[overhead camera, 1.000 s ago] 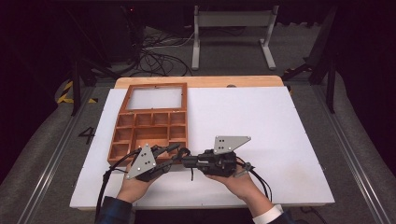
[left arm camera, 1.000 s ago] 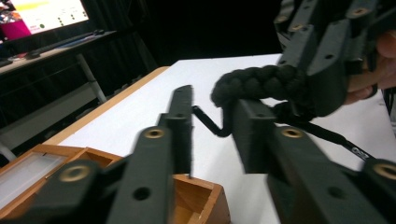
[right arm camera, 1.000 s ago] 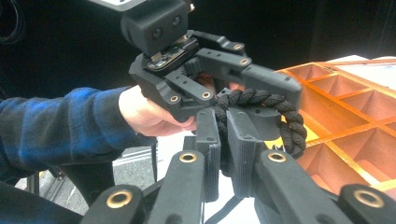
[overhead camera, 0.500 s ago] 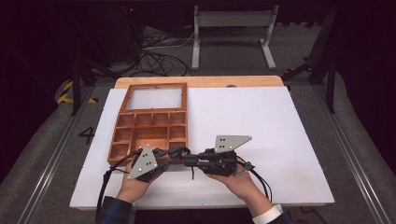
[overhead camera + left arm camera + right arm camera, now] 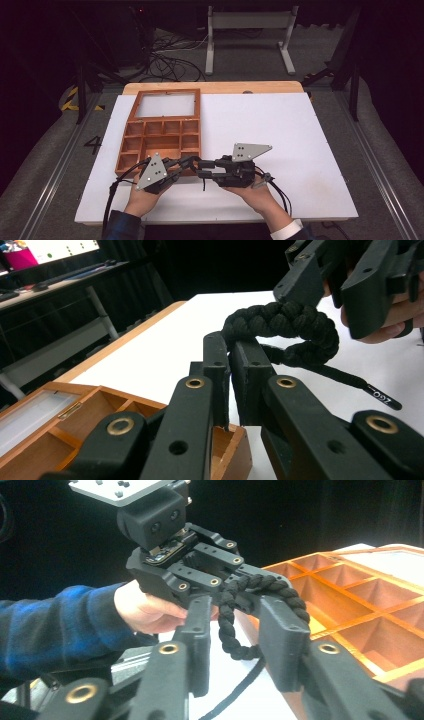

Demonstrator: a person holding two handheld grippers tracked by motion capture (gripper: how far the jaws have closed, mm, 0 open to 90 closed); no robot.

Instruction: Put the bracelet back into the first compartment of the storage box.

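A: What is seen in the high view?
B: Near the desk's (image 5: 300, 150) front edge, the left tool (image 5: 192, 162) and right tool (image 5: 200, 169) are met tip to tip beside the wooden tray's (image 5: 150, 137) front right corner.

A: And in the left gripper view?
B: A black braided cord (image 5: 285, 327) is clamped tightly by the left tool (image 5: 231, 347), raised off the desk.

A: In the right gripper view?
B: The cord (image 5: 227, 625) is seen between the right tool's (image 5: 237, 620) jaws, which have just been opening; no pressure on it is seen.
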